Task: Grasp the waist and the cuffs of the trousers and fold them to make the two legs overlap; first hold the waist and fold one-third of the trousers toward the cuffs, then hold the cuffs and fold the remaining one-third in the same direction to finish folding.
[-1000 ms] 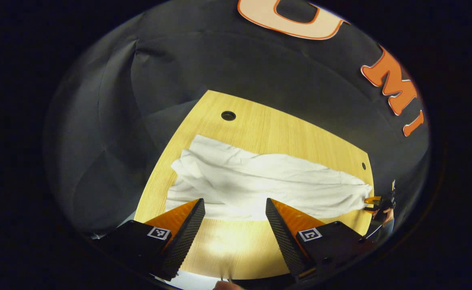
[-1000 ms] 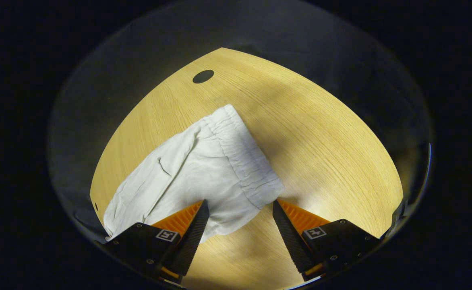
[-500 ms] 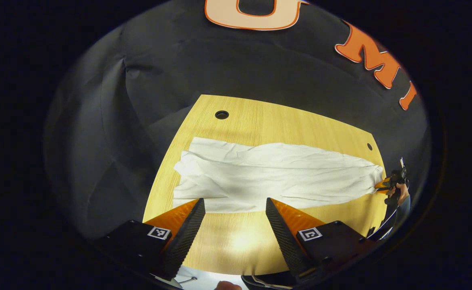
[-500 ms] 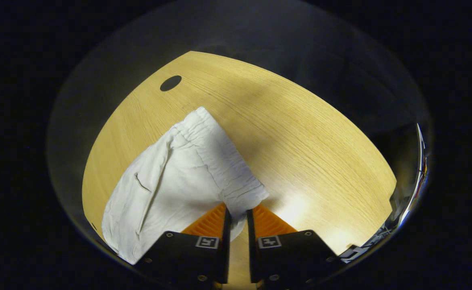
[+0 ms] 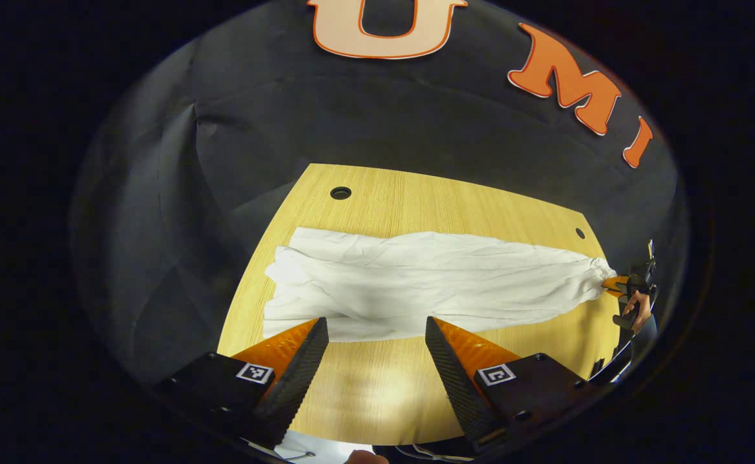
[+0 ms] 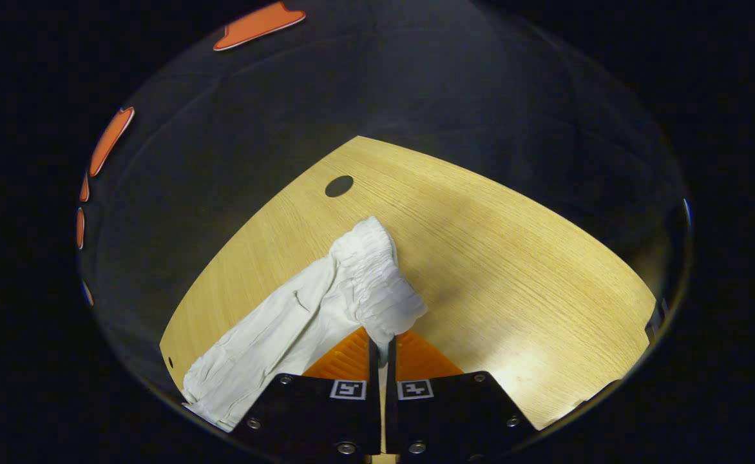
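White trousers [image 5: 416,280] lie stretched across the wooden table [image 5: 377,393], cuffs at the left end, waist at the right end. My left gripper [image 5: 376,335] hangs open just in front of the trousers' near edge, close to the cuff end, with nothing between its fingers. In the right gripper view the elastic waist [image 6: 377,277] is bunched and lifted, and my right gripper [image 6: 381,345] is shut on its near corner. The left gripper view also has that right gripper [image 5: 616,282] far off at the waist end, with a hand [image 5: 638,306] behind it.
The table has a round hole [image 5: 340,193] at its far left corner and a small hole [image 5: 580,232] at the far right. Black cloth wall surrounds the table. Bare wood [image 6: 513,270] lies to the right of the waist.
My right gripper closed on the waist corner and pulled it up and outward, drawing the trousers straighter. The left gripper stayed open and shifted slightly.
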